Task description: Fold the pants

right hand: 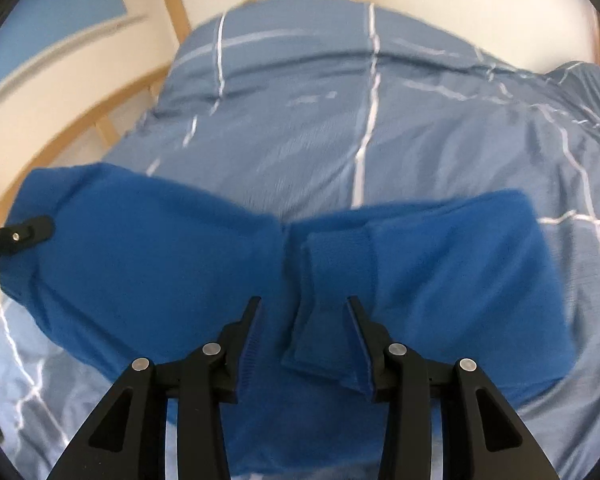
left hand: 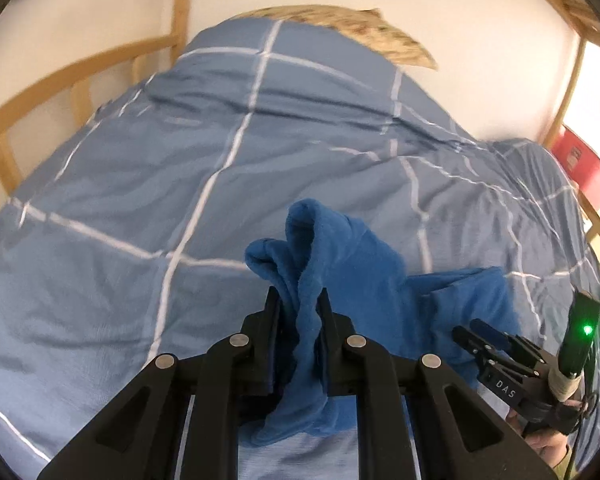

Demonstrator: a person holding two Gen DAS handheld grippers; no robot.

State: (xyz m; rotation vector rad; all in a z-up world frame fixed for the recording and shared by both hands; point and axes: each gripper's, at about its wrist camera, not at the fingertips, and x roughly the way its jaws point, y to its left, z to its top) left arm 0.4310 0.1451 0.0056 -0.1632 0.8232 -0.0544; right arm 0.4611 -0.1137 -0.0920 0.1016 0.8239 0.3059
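**Blue fleece pants lifted over the checked duvet**

Blue fleece fills the lower half of both wrist views: the pants [left hand: 351, 276] hang bunched above a bed covered by a grey-blue duvet [left hand: 148, 184] with white grid lines.

My left hand-held gripper [left hand: 298, 300] is clamped on a gathered ridge of the fabric. The cloth rises past the fingertips toward 12 o'clock in a soft peak and spills down between the black linkage arms toward 6 o'clock.

My right hand-held gripper [right hand: 303, 306] has its jaws partly apart, with a folded band of the pants [right hand: 339, 264] lying between them. I cannot tell whether the pads press on it, since a gap shows on each side of the band. In the left wrist view that same hand-held gripper sits at about 4 o'clock, just beside the cloth, a green light glowing on the unit mounted to it, my hand [left hand: 547, 446] below it.

From the right wrist view, the garment spreads wide from 9 o'clock to 3 o'clock, and the left hand-held gripper's tip touches its edge at 9 o'clock.

A pale wooden bed frame [left hand: 80, 68] curves along 10 o'clock, and a tan pillow [left hand: 379, 36] peeks over the duvet at 12 o'clock against a white wall. A red object [left hand: 583, 164] stands at 2 o'clock.
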